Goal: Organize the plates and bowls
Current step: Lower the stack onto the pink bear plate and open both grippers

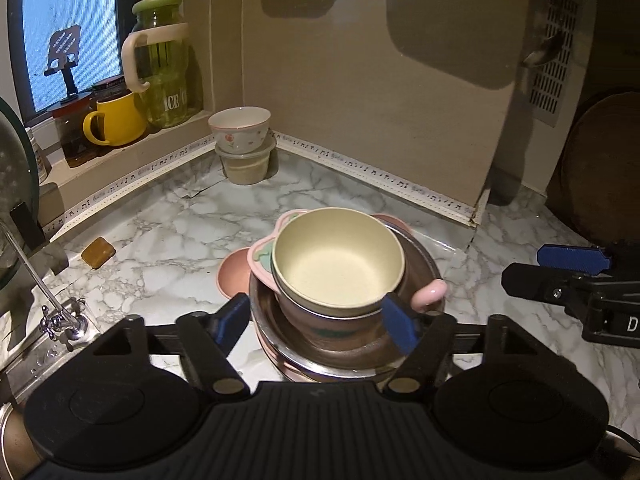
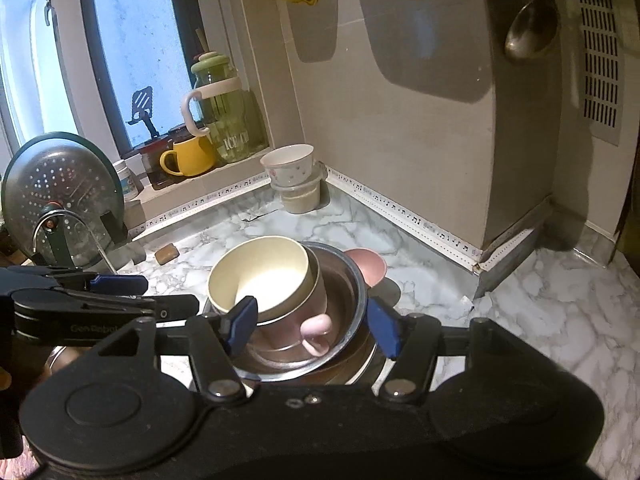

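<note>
— Bowls stacked up on the marble counter (image 1: 168, 216): a cream bowl (image 1: 338, 258) sits tilted on top, nested in a pink cup (image 2: 316, 330) with a looped handle, all inside a steel bowl (image 2: 352, 280).

— And under the steel bowl?

— A pink plate with a wavy rim (image 1: 260, 254) pokes out beside the cream bowl, and a small pink dish (image 1: 232, 276) peeks from behind the stack.

— Grippers?

— Left gripper (image 1: 320, 318) is spread wide, blue pads on either side of the stack, neither pressing on it, nothing held. Right gripper (image 2: 312, 324) likewise stands open, one pad in front of the cream bowl's rim, the other just outside the steel bowl; no grip.

— Beyond the cream bowl?

— Farther back in the corner, a floral white bowl (image 1: 240, 128) rests on a lidded plastic tub (image 1: 246, 164). Left of it, on the sill, a yellow mug (image 1: 118, 120) and a green jar (image 1: 164, 68). A brown soap bar (image 1: 98, 253) lies left of the stack.
</note>
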Action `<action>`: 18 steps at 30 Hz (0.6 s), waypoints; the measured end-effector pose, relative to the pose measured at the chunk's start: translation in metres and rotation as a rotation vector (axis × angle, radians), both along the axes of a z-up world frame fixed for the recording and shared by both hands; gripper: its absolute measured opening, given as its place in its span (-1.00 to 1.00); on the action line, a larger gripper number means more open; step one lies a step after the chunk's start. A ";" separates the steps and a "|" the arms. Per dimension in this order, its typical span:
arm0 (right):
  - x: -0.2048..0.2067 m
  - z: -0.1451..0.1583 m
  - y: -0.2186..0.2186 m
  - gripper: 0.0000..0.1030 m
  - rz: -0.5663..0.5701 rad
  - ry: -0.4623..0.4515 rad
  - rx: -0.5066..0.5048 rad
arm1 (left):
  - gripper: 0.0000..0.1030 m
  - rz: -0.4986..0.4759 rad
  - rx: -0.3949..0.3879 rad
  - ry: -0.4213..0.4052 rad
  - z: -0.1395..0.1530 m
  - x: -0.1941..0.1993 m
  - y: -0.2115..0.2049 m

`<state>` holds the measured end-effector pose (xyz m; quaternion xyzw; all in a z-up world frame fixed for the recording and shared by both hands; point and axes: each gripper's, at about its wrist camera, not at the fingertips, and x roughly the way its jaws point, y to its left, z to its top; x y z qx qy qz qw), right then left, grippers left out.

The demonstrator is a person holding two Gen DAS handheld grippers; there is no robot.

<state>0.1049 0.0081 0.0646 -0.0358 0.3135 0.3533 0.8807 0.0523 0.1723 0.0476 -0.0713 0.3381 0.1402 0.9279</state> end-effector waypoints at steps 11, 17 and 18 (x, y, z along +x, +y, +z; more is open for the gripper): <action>-0.021 -0.001 -0.019 0.70 -0.024 -0.038 0.056 | 0.53 -0.017 0.024 -0.054 0.003 -0.018 -0.019; -0.028 -0.004 -0.024 0.89 -0.040 -0.029 0.075 | 0.65 -0.030 0.036 -0.079 0.005 -0.024 -0.028; -0.030 -0.004 -0.025 0.92 -0.044 -0.030 0.078 | 0.65 -0.035 0.028 -0.079 0.005 -0.024 -0.029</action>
